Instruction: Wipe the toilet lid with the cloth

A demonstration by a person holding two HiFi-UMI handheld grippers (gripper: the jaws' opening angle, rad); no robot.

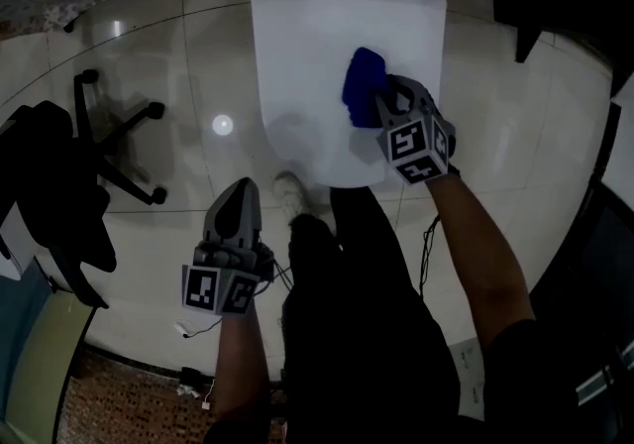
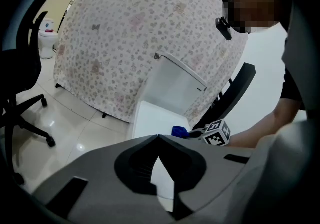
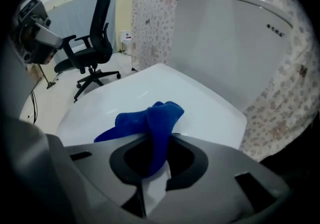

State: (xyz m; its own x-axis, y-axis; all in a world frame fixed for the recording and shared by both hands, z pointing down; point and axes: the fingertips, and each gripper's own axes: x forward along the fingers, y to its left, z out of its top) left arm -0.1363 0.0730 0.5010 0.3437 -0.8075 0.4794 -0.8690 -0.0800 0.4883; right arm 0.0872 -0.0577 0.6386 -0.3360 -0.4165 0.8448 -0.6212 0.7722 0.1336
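My right tongs (image 1: pixel 384 105): clenched on cloth (image 1: pixel 361 83), on lid (image 1: pixel 302 65). Left tongs (image 1: pixel 240 199): clenched, empty. Risk: thin pinch; cloth may slip out mid-wipe.

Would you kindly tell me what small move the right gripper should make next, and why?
Probably sweep the cloth sideways toward the person's left across the lid. The right gripper is shut on the cloth, which lies on the lid's right part, while a broad stretch of lid to its left is bare. The left gripper hangs shut and empty over the floor.
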